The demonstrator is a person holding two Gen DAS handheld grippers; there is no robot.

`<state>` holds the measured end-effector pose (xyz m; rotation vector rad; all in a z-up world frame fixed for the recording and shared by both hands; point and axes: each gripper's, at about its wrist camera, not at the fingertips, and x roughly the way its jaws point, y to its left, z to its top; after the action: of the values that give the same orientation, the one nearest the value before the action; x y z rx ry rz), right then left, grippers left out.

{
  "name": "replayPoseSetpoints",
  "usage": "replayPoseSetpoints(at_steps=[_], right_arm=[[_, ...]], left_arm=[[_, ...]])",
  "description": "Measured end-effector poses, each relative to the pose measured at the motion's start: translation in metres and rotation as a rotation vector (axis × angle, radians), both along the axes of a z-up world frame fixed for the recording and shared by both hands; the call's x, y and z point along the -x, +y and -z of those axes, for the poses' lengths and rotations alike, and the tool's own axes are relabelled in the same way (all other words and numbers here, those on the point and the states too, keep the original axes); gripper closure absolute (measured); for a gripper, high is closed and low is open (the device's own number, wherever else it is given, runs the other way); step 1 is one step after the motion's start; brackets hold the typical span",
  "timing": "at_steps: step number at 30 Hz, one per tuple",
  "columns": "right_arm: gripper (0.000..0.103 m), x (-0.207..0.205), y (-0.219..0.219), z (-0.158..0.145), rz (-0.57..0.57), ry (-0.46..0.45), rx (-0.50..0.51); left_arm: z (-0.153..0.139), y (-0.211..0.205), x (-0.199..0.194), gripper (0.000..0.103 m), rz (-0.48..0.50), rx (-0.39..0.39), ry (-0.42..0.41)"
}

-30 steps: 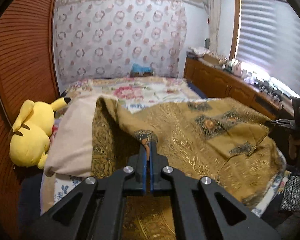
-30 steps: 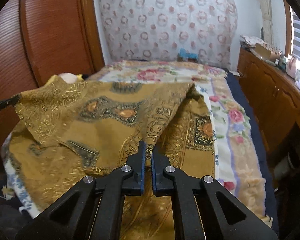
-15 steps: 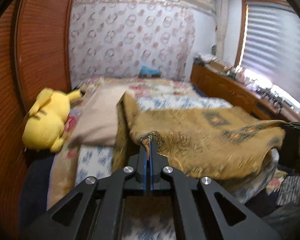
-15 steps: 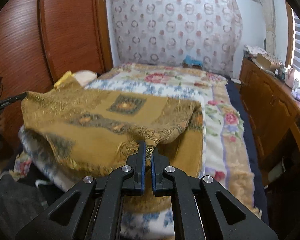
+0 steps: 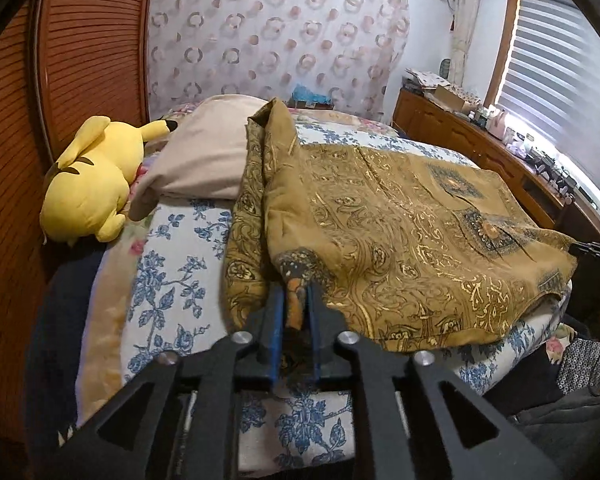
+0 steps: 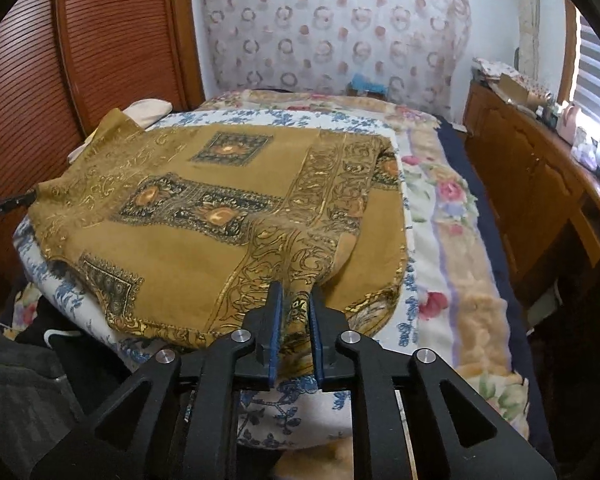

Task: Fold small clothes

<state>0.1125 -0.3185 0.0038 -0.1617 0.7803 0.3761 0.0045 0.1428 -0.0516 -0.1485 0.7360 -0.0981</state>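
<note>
A mustard-gold patterned garment lies spread on the bed, also in the right wrist view. My left gripper holds a corner of it between slightly parted blue pads, at the near bed edge. My right gripper holds the opposite near corner the same way. The cloth rests flat on the floral bedspread, doubled over with a lower layer showing along the side. The other gripper's tip shows at the garment's far corner in each view.
A yellow plush toy and a beige pillow lie at the left of the bed. A wooden sideboard with small items runs along the right. Wooden wardrobe doors stand left; a curtain hangs behind.
Both grippers have pulled back and lowered, drawing the garment toward the near bed edge and laying it flat. The pads have parted slightly around the cloth.
</note>
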Motion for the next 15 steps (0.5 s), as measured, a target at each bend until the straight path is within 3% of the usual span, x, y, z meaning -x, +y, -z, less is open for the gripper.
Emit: replayPoseSetpoints(at_steps=[2,7,9,15], right_arm=[[0.090,0.003,0.001,-0.005,0.007,-0.011,-0.005],[0.081,0.007,0.002,-0.018,0.021,-0.059,-0.006],[0.072,0.008,0.005,-0.021,0.013,-0.072,-0.016],[0.063,0.005,0.026,-0.020,-0.022,-0.080,-0.026]], left_arm=[[-0.003,0.004,-0.002,0.066,-0.016,-0.008,-0.003],[-0.002,0.012,-0.007,0.057,-0.036,-0.020,0.007],[0.002,0.012,-0.013,0.056,-0.020,-0.015,0.014],[0.023,0.014,-0.040,0.054,-0.031,-0.010,0.086]])
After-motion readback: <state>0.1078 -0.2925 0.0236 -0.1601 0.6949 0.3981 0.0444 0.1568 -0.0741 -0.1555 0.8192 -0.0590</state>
